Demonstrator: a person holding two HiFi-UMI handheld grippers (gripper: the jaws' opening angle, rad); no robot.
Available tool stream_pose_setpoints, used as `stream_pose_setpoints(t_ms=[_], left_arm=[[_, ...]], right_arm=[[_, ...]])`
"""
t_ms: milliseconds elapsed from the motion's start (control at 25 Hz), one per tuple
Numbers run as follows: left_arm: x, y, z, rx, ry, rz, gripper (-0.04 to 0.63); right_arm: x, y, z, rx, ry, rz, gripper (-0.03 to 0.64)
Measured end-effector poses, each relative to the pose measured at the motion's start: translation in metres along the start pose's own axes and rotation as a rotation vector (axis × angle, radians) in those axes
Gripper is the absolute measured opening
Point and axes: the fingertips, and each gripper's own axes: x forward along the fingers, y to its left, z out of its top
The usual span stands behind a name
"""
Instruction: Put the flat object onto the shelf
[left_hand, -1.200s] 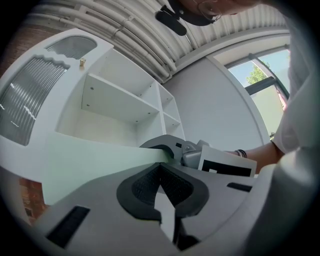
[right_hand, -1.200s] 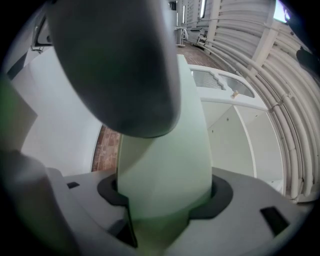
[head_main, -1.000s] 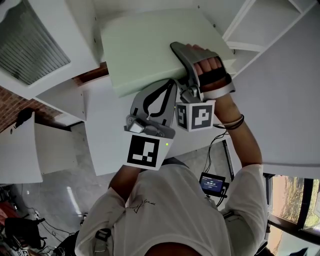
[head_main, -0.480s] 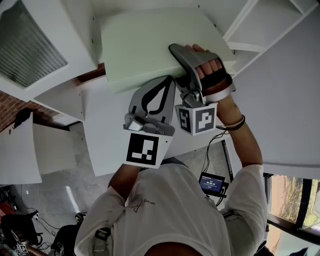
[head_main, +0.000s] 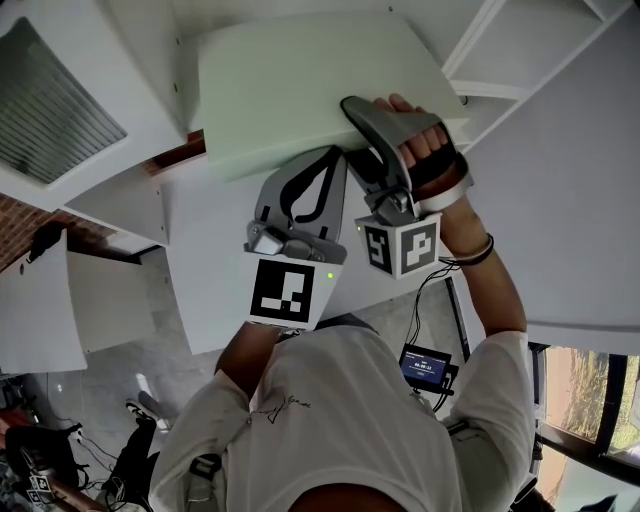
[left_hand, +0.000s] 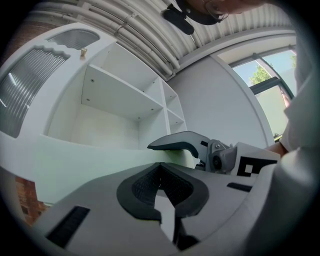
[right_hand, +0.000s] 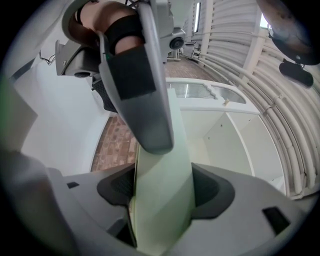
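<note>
Up against the white shelf unit (head_main: 150, 60), a pale green board (head_main: 300, 90) is held by two grippers.

At far left a slatted grille (head_main: 50, 95) is seen, with brick wall (head_main: 20, 215) below it. The board, plain, flat and slab-like, is laid with its long axis left to right and its far edge turned toward the shelf opening; whether it rests there cannot be told. The left gripper (head_main: 333, 160) is pressed together, tips against the near edge. Just beside it, the right gripper (head_main: 352, 108) is clamped across that edge. Shelf dividers (head_main: 470, 45) are seen at right.
</note>
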Motion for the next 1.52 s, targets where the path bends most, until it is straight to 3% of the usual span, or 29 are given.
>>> stream_pose_setpoints(t_ms=[440, 840, 1160, 1400, 1520], left_arm=[[0.008, 0.003, -0.002, -0.002, 0.005, 0.02, 0.012], [0.014, 0.014, -0.002, 0.005, 0.001, 0.038, 0.013], [0.019, 0.019, -0.004, 0.014, -0.011, 0.044, 0.012], [0.018, 0.023, -0.006, 0.014, -0.007, 0.052, 0.013], [0.011, 0.03, -0.003, 0.011, -0.01, 0.082, 0.012]], right_arm=[[-0.016, 0.001, -0.003, 0.021, -0.018, -0.011, 0.291], [-0.043, -0.002, -0.016, 0.135, -0.001, -0.047, 0.286], [-0.054, -0.009, -0.041, 0.257, 0.046, -0.113, 0.181], [-0.052, -0.012, -0.061, 0.451, 0.081, -0.157, 0.115], [-0.05, -0.013, -0.063, 0.499, 0.087, -0.167, 0.104]])
